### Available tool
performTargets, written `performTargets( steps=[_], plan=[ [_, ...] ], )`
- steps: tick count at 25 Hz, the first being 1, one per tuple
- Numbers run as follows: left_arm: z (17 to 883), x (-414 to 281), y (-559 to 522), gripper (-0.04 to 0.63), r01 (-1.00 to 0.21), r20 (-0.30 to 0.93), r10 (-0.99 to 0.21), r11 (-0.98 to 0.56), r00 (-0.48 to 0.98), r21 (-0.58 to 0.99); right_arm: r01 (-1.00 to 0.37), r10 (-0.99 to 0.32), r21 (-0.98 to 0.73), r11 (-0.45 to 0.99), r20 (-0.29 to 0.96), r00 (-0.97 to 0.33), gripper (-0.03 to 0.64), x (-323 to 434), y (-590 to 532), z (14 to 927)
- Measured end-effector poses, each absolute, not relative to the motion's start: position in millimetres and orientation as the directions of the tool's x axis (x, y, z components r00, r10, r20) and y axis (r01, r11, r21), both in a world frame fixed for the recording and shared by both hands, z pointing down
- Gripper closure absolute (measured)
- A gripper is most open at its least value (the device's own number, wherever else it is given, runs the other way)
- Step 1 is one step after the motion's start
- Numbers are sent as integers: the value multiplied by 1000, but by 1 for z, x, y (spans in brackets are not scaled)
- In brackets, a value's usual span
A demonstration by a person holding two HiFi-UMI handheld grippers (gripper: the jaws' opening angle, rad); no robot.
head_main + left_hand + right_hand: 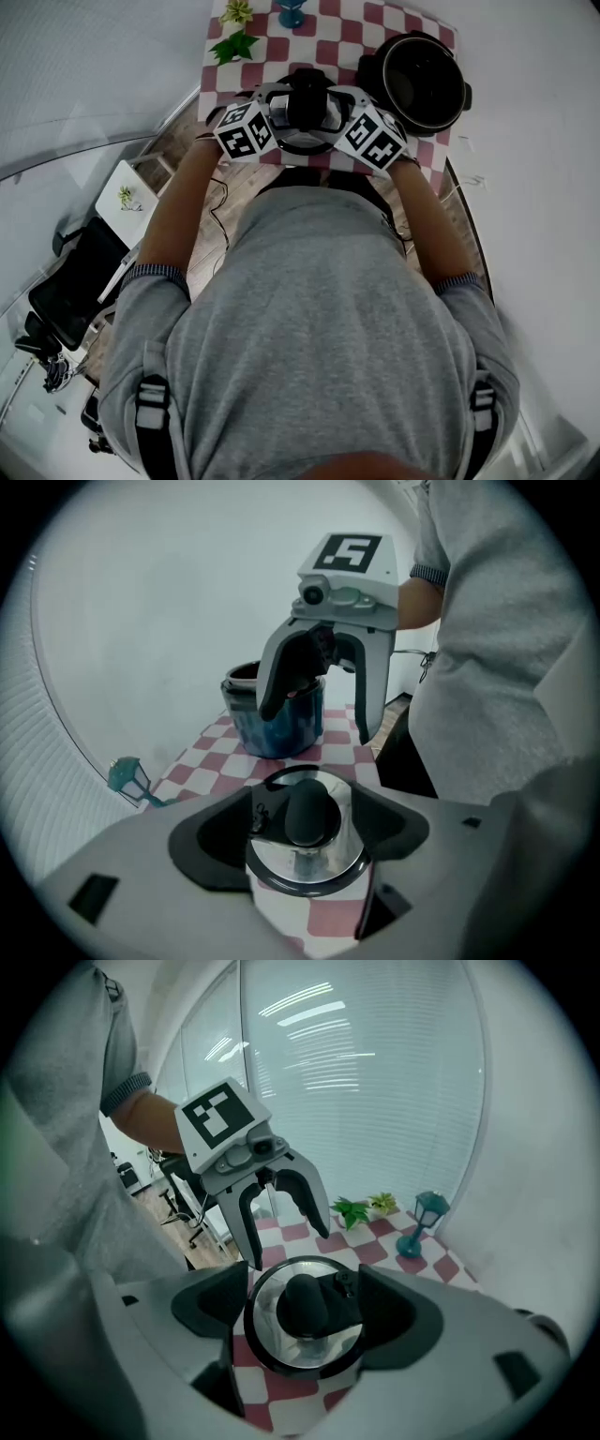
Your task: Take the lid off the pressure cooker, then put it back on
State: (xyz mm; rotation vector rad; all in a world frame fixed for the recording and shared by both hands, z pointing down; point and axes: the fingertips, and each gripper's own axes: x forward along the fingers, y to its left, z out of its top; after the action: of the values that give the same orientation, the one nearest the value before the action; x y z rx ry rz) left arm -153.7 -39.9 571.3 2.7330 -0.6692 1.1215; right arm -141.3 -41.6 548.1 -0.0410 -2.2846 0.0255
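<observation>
The lid (307, 105) is off and lies at the near edge of the checked cloth (328, 37), just near-left of the open pot (419, 80). The left gripper (305, 827) and right gripper (305, 1312) flank it, each with jaws spread and the lid framed between them. Whether the pads touch the rim is unclear. The step looks like taking hold to carry it back. Both sides should close evenly, lift level, move toward the pot and centre the lid before lowering. Beyond the pot stands a small lantern (420, 1218).
</observation>
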Motion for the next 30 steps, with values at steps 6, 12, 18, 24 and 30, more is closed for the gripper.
performTargets(
  steps=[6, 12, 18, 24, 30],
  plan=[
    [611, -151, -40, 247, -375, 778, -282, -925, 561, -65, 68, 64, -31, 997, 823, -565, 239, -146, -37, 592],
    [640, -146, -42, 247, -353, 819, -235, -935, 524, -42, 116, 72, -19, 993, 876, -477, 245, -145, -40, 633],
    [667, -145, -41, 247, -353, 852, -180, -935, 491, 6, 148, 75, -16, 989, 913, -400, 247, -144, -43, 662],
    [685, -145, -40, 247, -337, 880, -144, -941, 452, 19, 169, 85, -26, 985, 933, -351, 247, -143, -44, 679],
    [695, -143, -43, 249, -299, 900, -108, -954, 421, 25, 196, 95, -37, 980, 950, -299, 261, -142, -45, 693]
  ],
)
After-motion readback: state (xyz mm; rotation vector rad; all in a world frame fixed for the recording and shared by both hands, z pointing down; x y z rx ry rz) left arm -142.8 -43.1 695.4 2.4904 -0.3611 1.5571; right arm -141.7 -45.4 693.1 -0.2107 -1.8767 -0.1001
